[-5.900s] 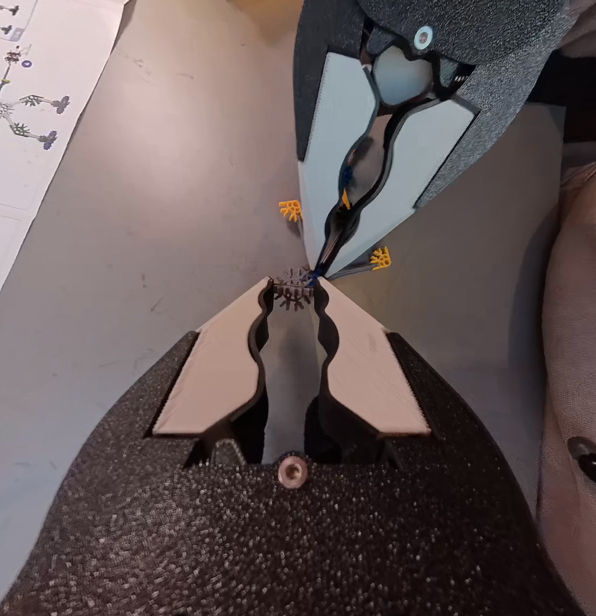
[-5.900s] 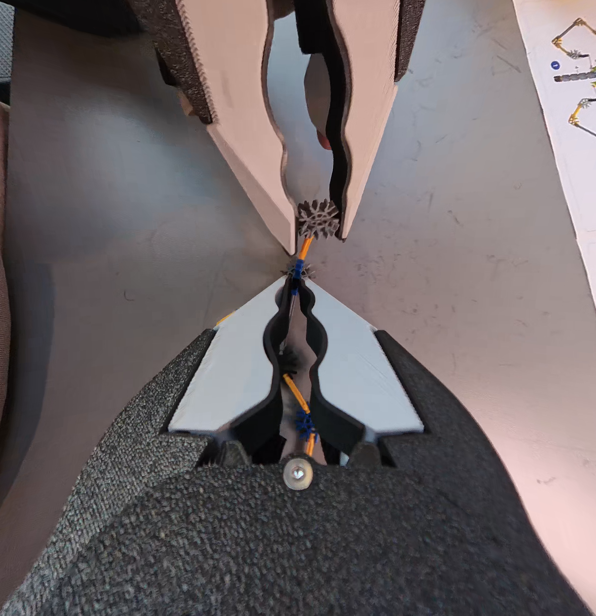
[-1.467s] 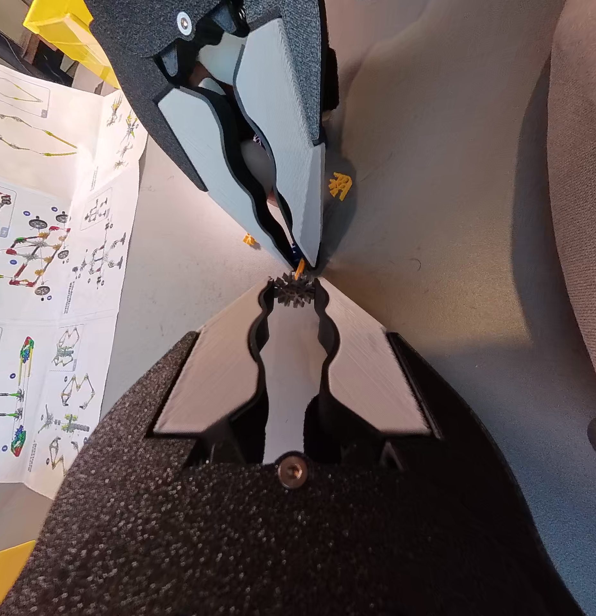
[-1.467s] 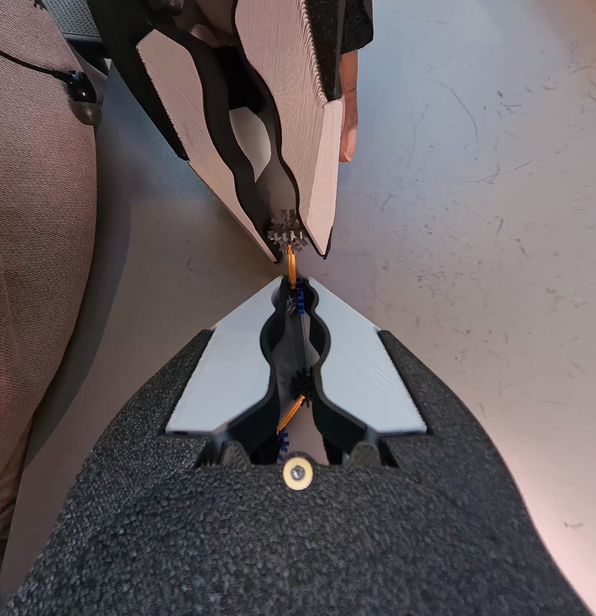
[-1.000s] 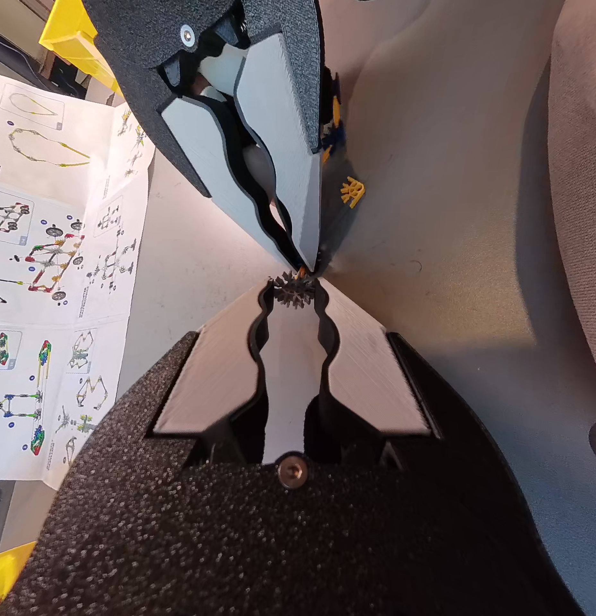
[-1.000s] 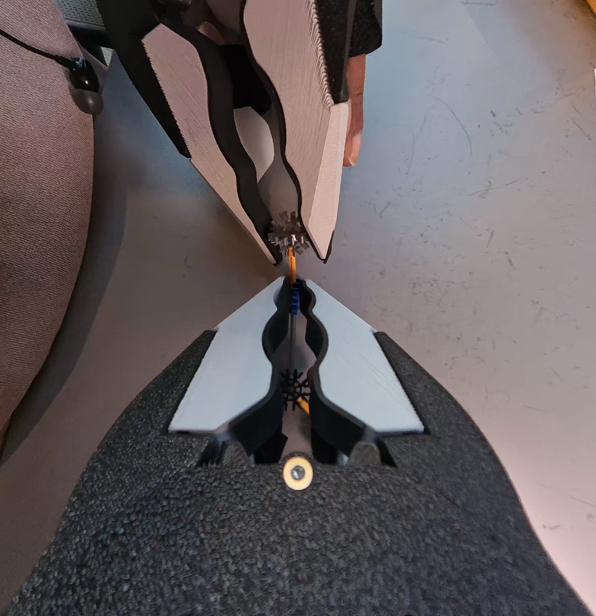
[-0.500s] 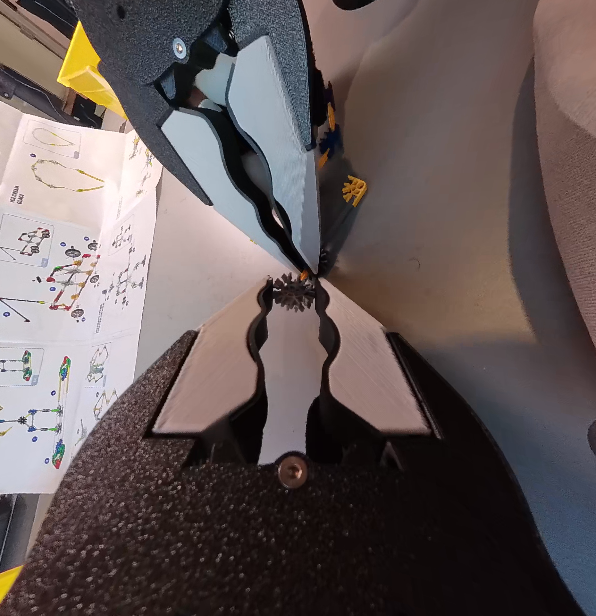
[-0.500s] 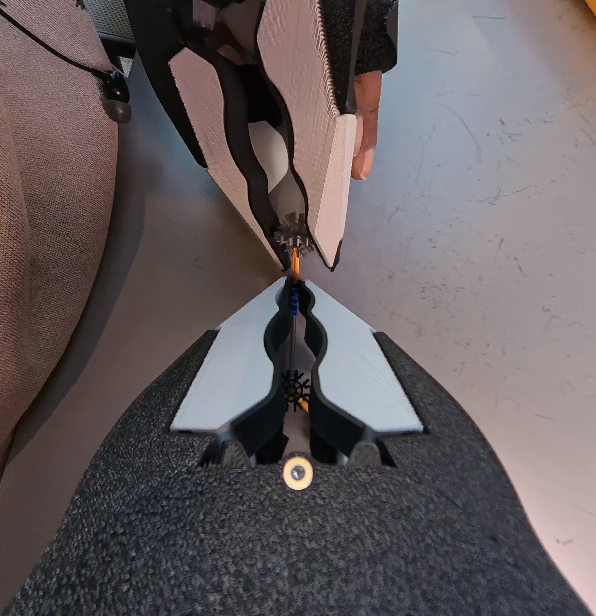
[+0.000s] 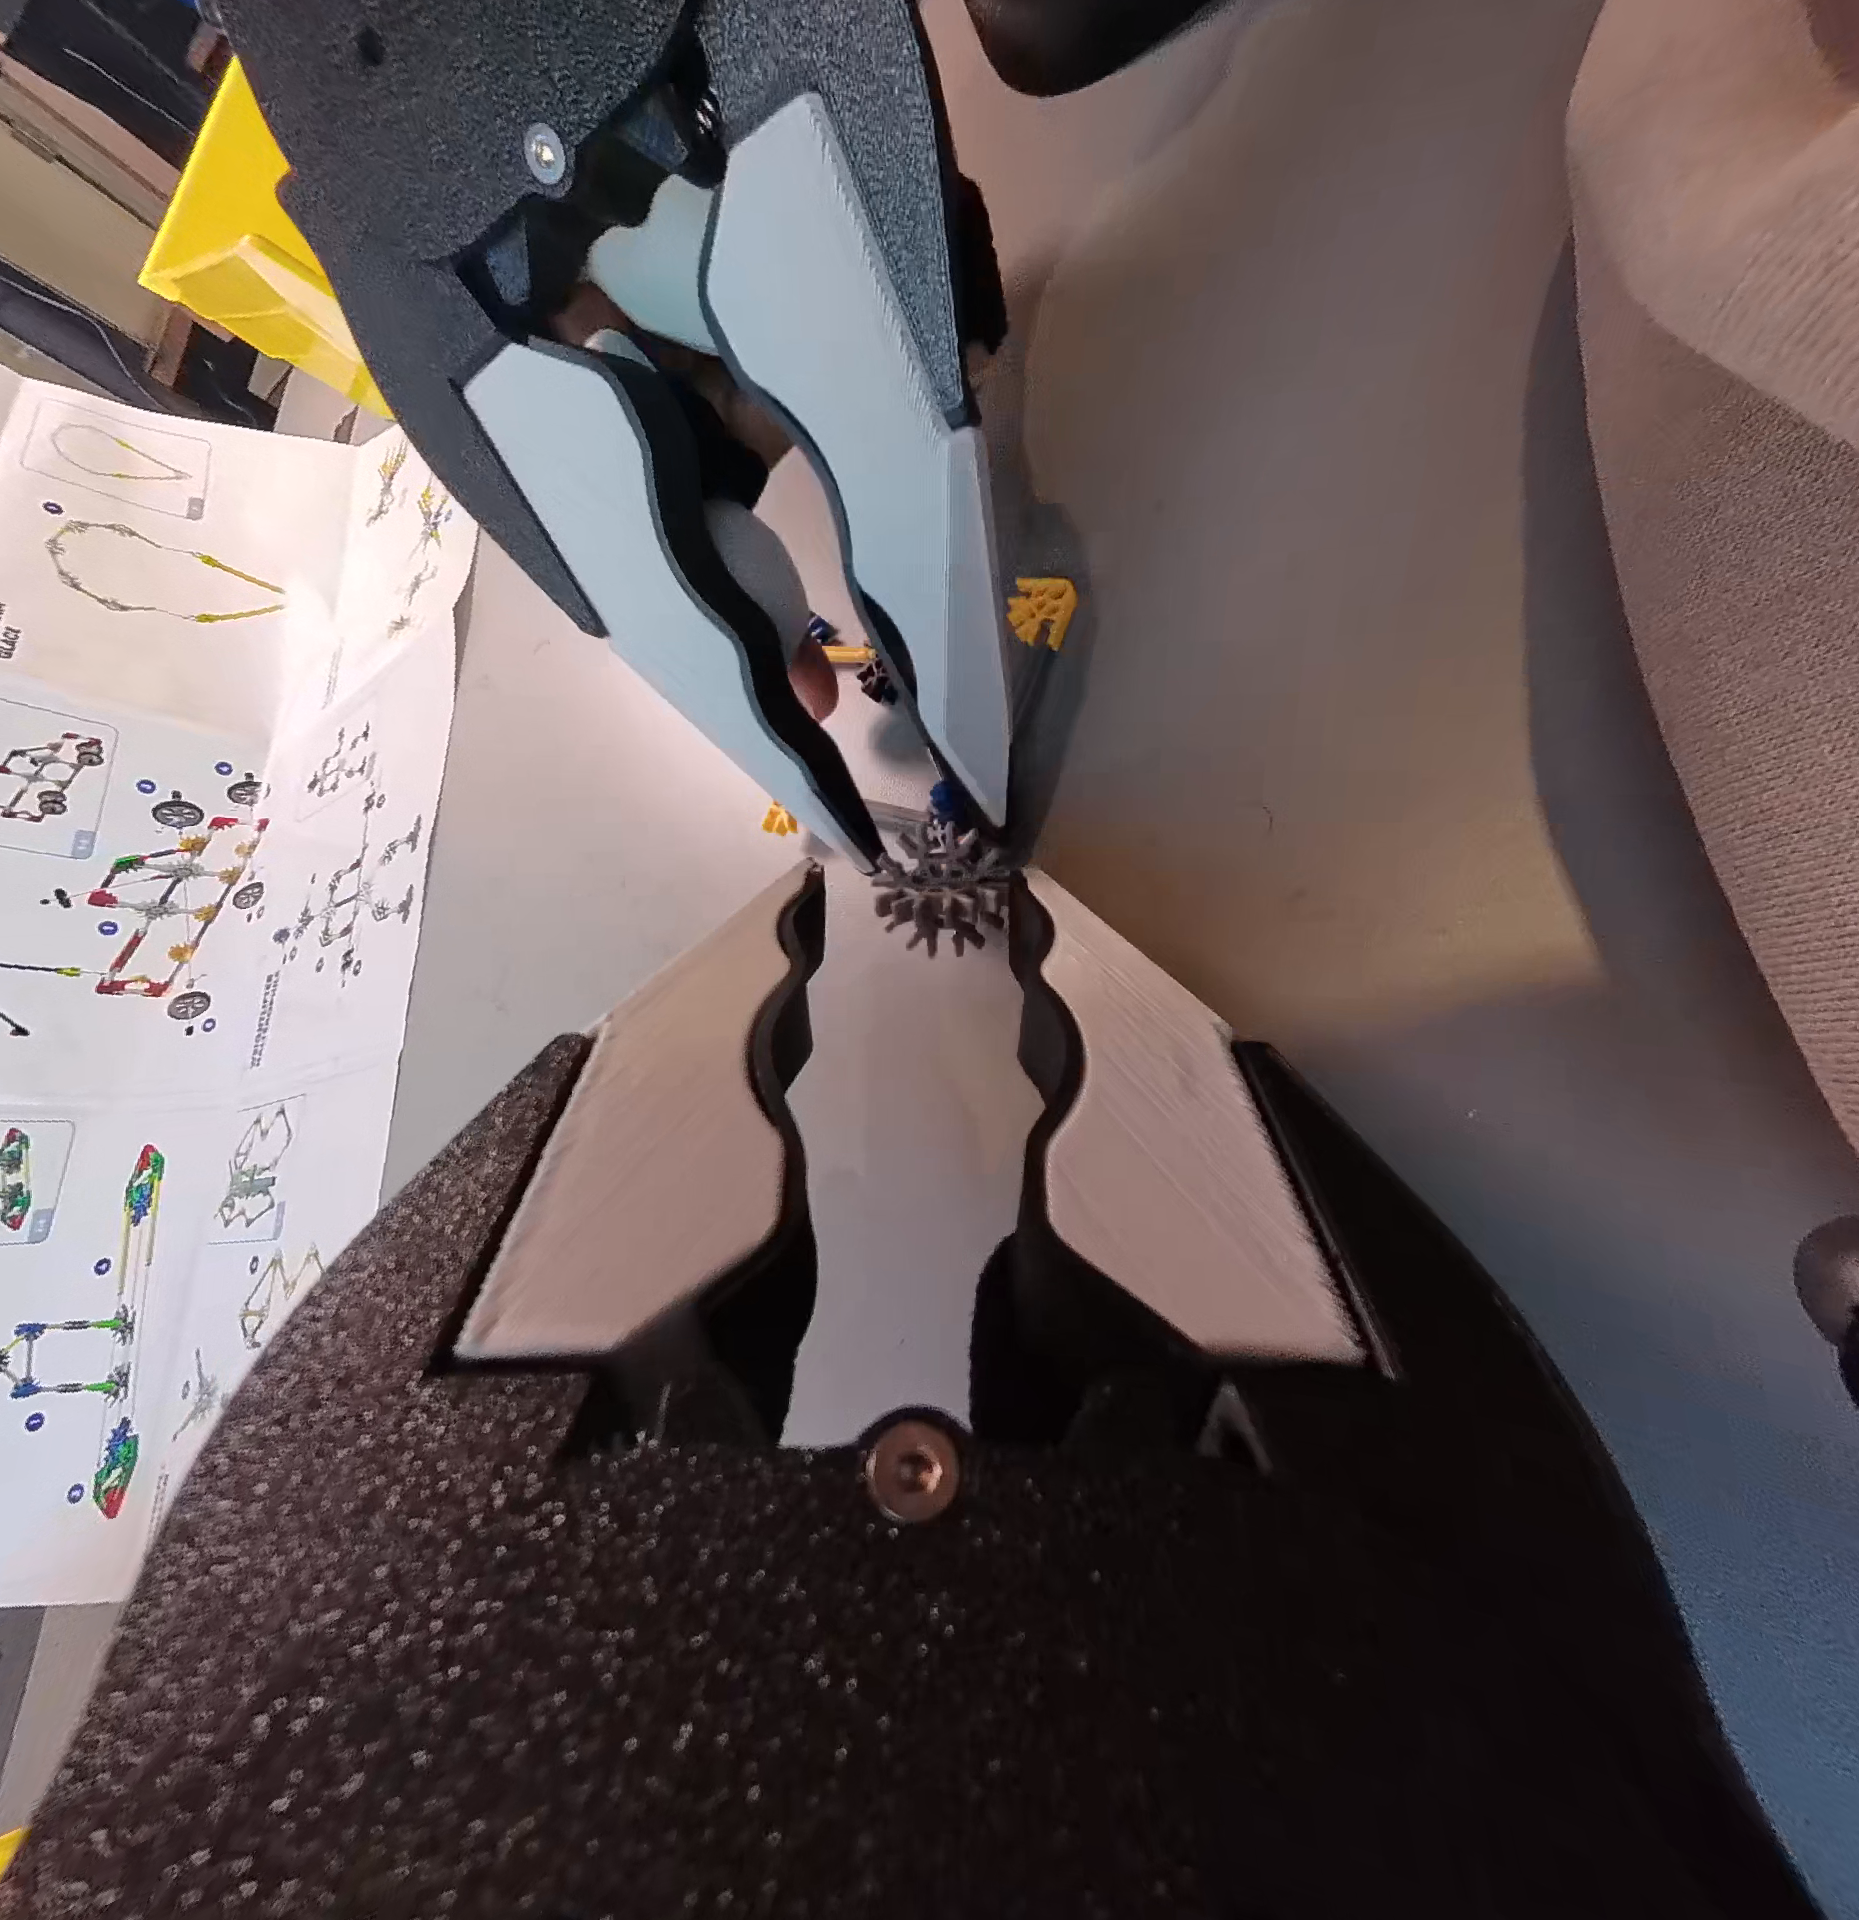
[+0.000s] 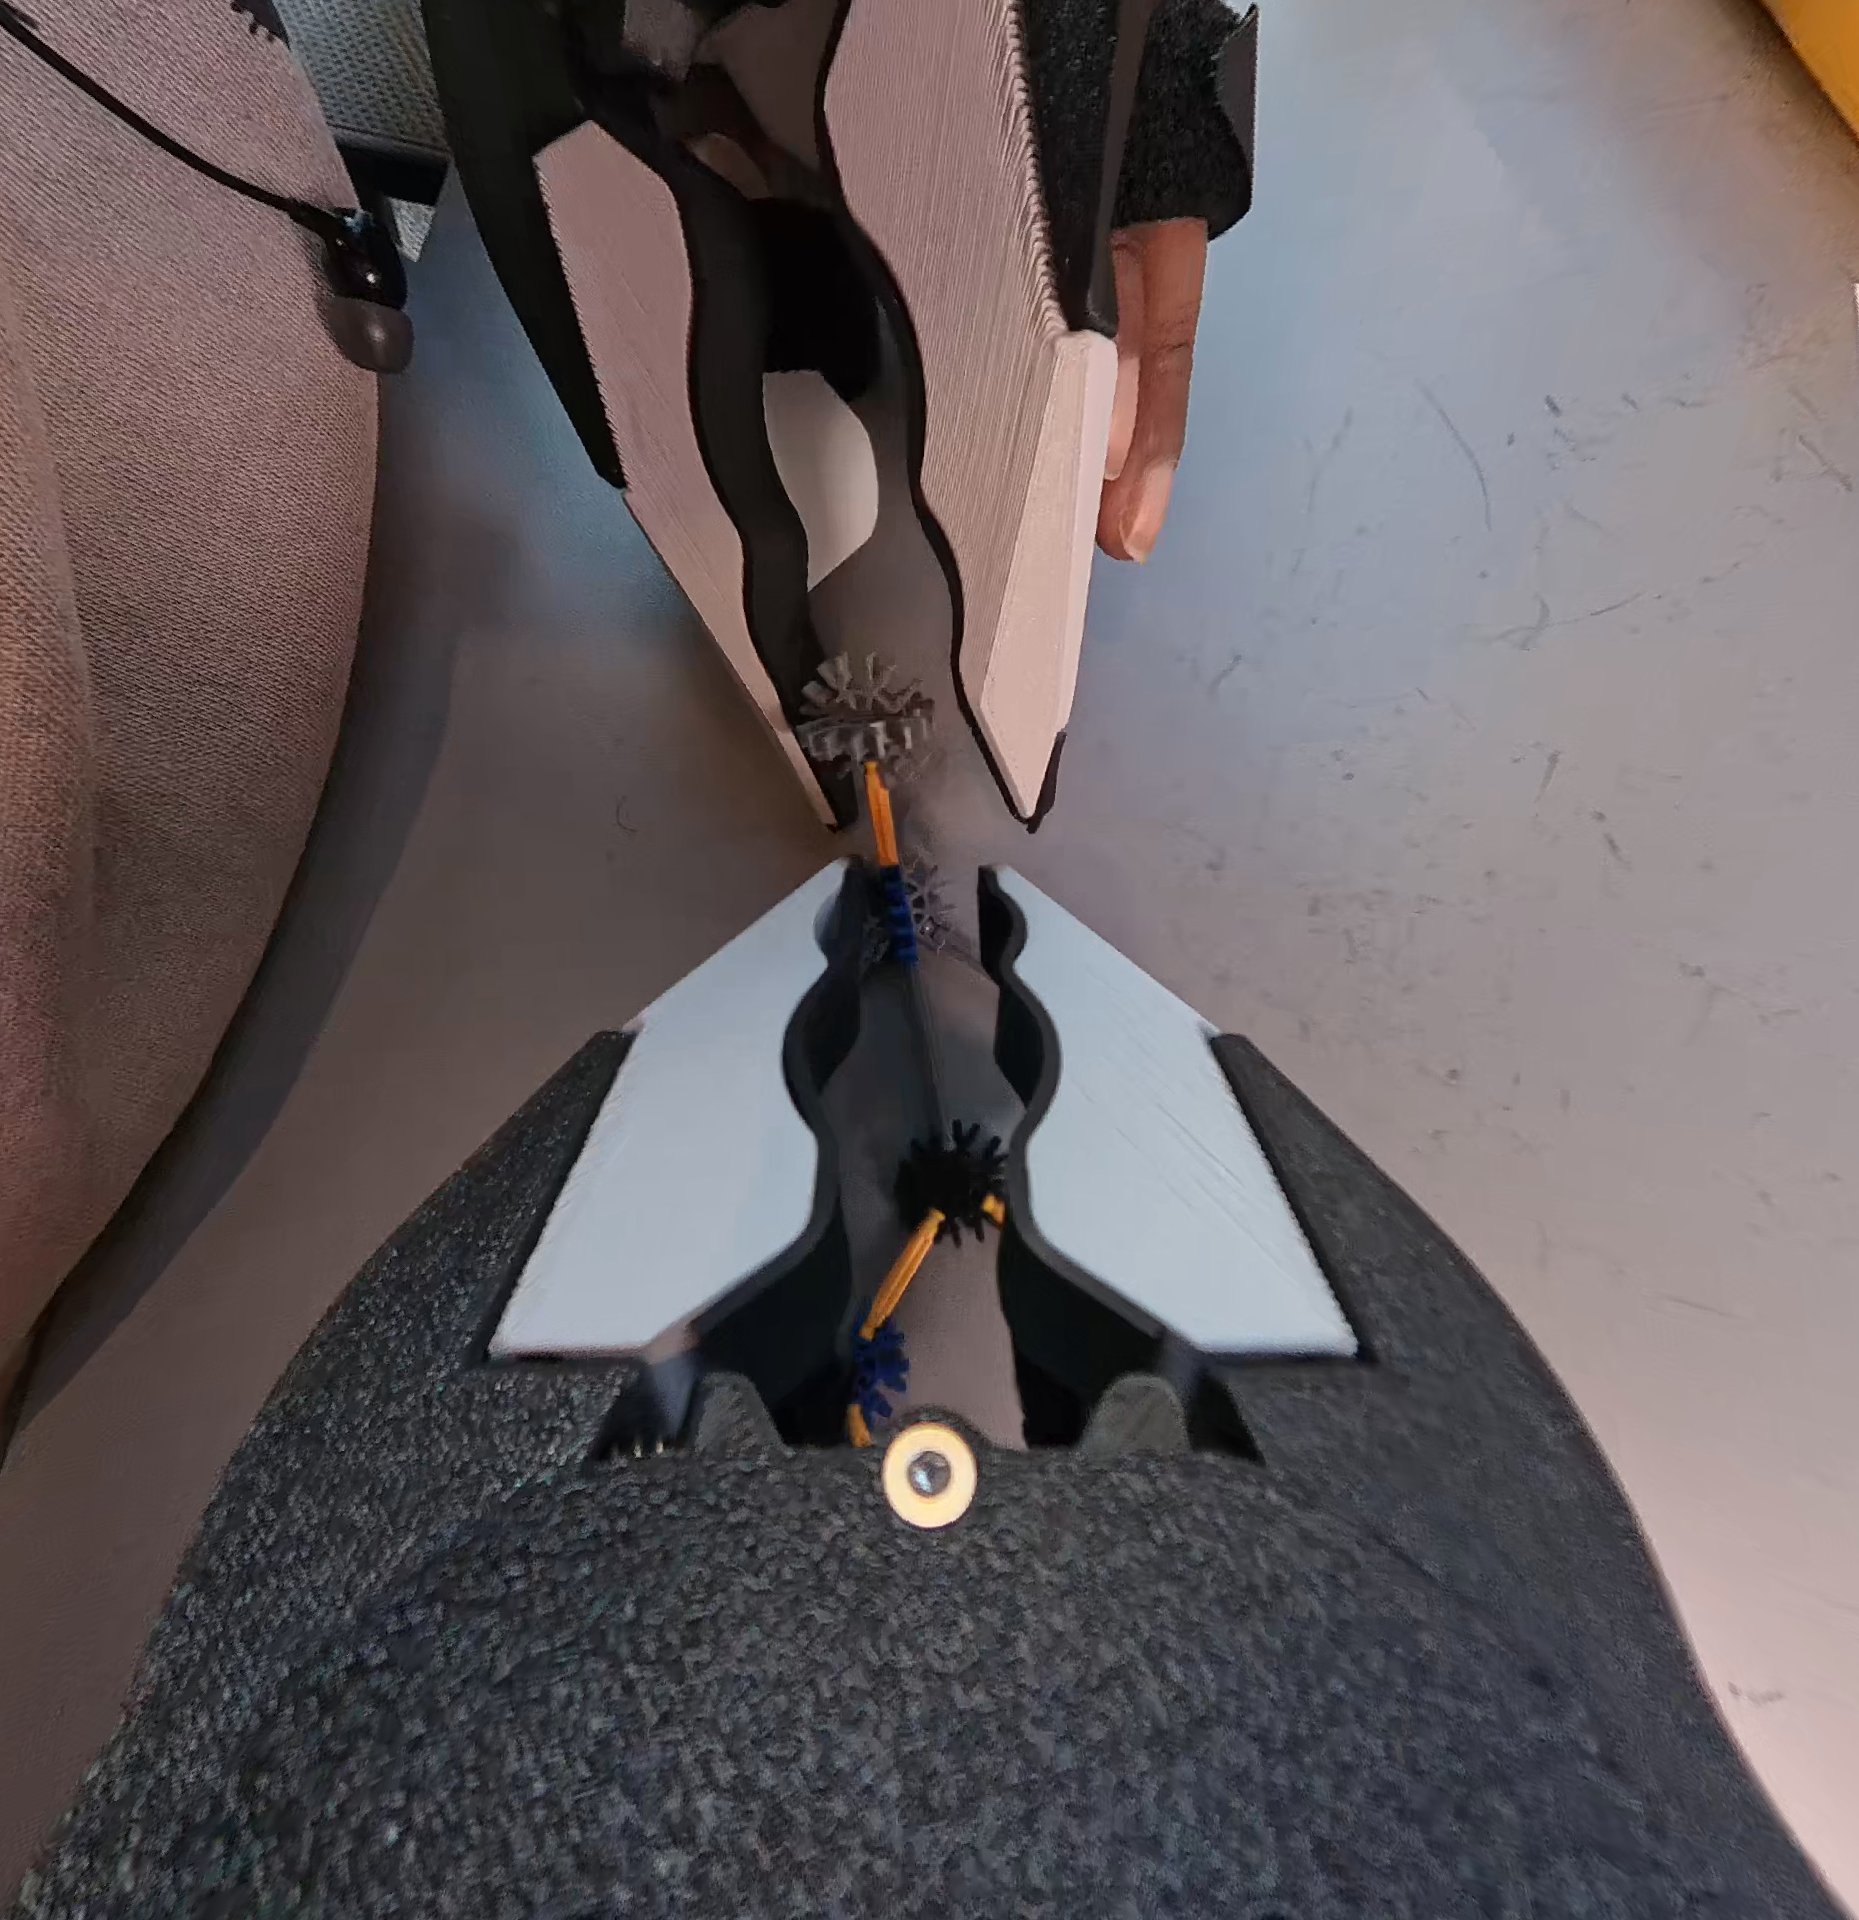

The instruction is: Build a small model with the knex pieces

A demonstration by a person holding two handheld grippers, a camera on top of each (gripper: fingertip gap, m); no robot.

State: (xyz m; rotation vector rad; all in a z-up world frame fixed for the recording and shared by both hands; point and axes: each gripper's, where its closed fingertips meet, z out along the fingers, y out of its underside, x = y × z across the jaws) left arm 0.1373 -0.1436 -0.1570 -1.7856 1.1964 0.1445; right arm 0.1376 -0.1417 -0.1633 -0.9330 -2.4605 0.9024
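Right claw [image 10: 917, 883] newly parted, toy loose

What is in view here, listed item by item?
grey snowflake-shaped plastic connector: 1, grey, between the left tool's fingertips, against one finger
rod-and-connector toy assembly: 1, yellow rods, blue and black connectors, lying along the right tool's gap, its yellow rod meeting the grey connector
loose yellow plastic connectors: 2, yellow, on the table
printed instruction sheet: 1, white, table's left
yellow plastic bin: 1, far left
scuffed grey table: 1
person's finger: beside the left tool
left tool: tan fingers, parted
right tool: pale blue fingers, parted
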